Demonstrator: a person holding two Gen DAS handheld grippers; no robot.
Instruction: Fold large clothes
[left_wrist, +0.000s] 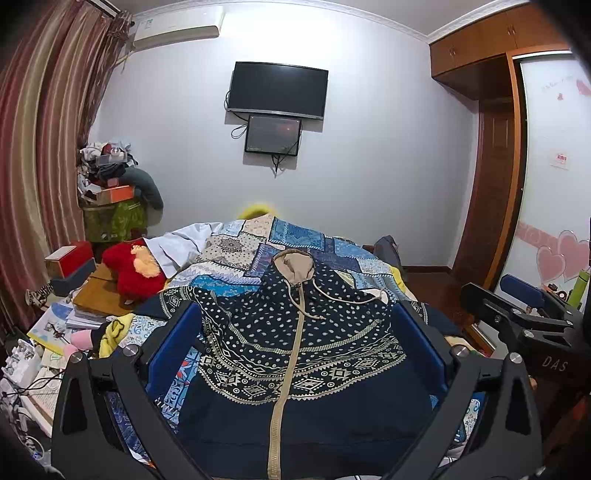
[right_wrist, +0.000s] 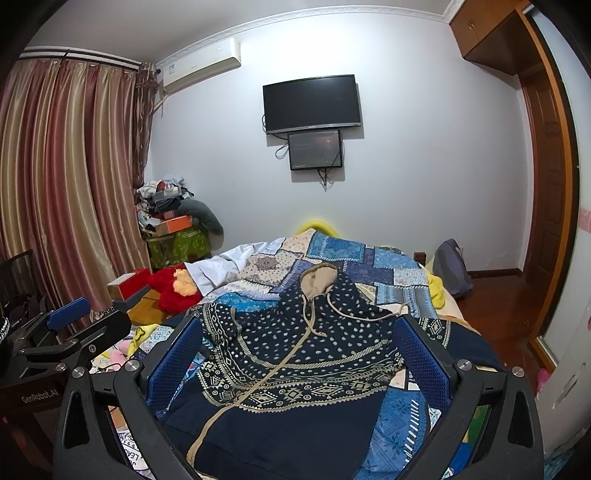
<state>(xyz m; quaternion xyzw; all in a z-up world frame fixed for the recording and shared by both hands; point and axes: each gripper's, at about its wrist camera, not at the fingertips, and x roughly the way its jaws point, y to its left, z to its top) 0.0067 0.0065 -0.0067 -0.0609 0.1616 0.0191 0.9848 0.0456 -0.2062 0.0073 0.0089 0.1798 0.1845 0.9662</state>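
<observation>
A navy hooded jacket (left_wrist: 295, 350) with white dots, tan patterned bands and a tan zipper lies spread flat on the bed, hood (left_wrist: 293, 266) pointing away. It also shows in the right wrist view (right_wrist: 295, 362). My left gripper (left_wrist: 295, 317) is open, its blue pads wide apart above the jacket's chest, holding nothing. My right gripper (right_wrist: 295, 332) is open and empty over the same jacket. The right gripper shows at the right edge of the left view (left_wrist: 517, 314); the left gripper shows at the left of the right view (right_wrist: 70, 325).
A blue patchwork quilt (left_wrist: 295, 240) covers the bed. A red plush toy (left_wrist: 133, 269), books and boxes crowd the left side. A cluttered stand (left_wrist: 110, 192) is by the curtain. A wardrobe (left_wrist: 491, 184) and a backpack (right_wrist: 450, 266) are at the right.
</observation>
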